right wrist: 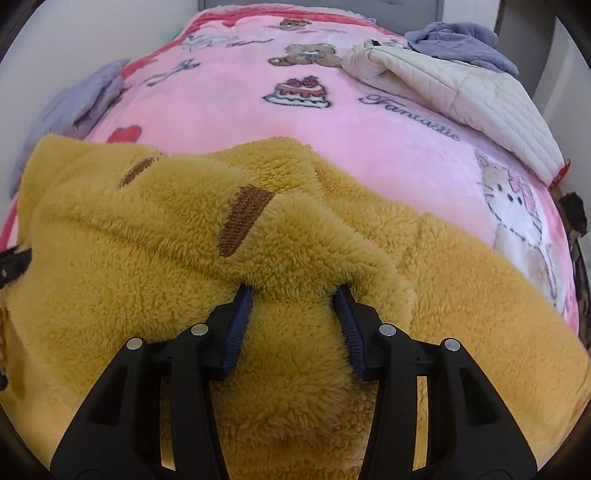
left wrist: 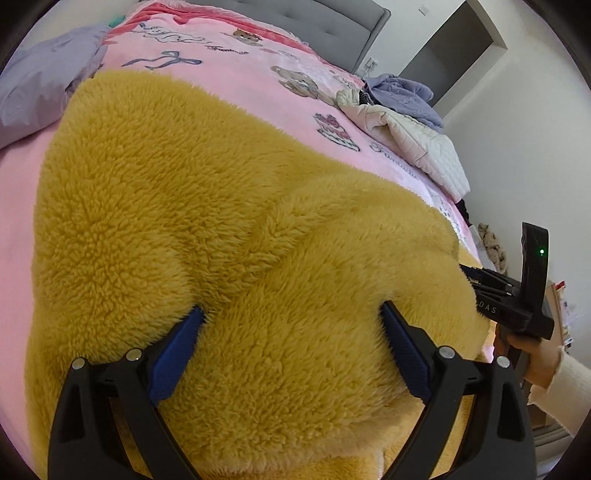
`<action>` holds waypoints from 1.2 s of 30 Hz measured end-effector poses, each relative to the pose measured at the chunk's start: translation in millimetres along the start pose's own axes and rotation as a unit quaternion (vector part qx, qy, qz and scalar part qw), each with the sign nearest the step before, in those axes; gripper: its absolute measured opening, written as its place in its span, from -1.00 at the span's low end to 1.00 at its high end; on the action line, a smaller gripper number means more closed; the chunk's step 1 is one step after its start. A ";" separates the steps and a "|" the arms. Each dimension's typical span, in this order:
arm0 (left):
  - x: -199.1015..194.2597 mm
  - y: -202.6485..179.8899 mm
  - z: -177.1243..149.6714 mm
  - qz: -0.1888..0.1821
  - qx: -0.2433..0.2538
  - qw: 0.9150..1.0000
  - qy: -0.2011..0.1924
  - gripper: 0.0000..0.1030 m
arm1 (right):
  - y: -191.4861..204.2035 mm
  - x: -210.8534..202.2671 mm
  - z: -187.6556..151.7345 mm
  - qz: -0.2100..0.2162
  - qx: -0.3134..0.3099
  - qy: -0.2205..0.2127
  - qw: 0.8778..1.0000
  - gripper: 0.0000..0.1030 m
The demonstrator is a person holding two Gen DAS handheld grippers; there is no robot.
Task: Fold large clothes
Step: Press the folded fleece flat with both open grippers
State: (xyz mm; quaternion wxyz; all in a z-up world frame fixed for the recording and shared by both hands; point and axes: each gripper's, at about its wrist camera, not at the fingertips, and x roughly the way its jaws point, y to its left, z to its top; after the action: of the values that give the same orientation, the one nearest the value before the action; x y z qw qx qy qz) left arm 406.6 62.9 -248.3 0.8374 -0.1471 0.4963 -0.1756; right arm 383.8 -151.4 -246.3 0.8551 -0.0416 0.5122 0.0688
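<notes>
A thick mustard-yellow fleece garment (left wrist: pixel 207 206) lies bunched on the near part of a pink cartoon-print blanket (left wrist: pixel 229 70). In the left wrist view my left gripper (left wrist: pixel 291 308) has its blue pads (left wrist: pixel 177 350) pressed into a fat roll of the fleece, jaws wide. My right gripper (right wrist: pixel 293 290) is shut on a narrower fold of the same garment (right wrist: pixel 147 236), just below a brown stitched patch (right wrist: pixel 243 218). The right gripper's body (left wrist: pixel 517 306), held by a hand in a cream sleeve (left wrist: pixel 554 380), shows at the garment's right edge.
A cream quilted jacket (right wrist: pixel 454 92) and a lavender garment (right wrist: pixel 458 40) are piled at the bed's far right. A lavender pillow (left wrist: pixel 40 85) lies far left. A grey headboard (left wrist: pixel 325 33) and white walls bound the bed.
</notes>
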 end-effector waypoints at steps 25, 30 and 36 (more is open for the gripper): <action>-31.6 -30.6 -35.8 0.040 -0.010 0.999 -0.024 0.81 | 82.8 -66.0 -34.4 0.087 -0.042 -0.079 0.992 -0.06; -20.3 -29.3 -45.8 0.055 -0.005 0.998 -0.004 0.81 | 90.8 -50.9 -54.1 0.071 -0.067 -0.066 0.993 -0.06; -42.1 -43.5 -33.1 0.064 0.000 0.997 -0.037 0.81 | 67.2 -87.9 -51.5 0.114 -0.008 -0.124 0.986 0.19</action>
State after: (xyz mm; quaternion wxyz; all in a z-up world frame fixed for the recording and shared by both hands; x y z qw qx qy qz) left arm 352.2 40.0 -212.5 0.8647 -0.1218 0.4734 -0.1159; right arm 287.3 -99.0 -193.2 0.8981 0.0196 0.4030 0.1747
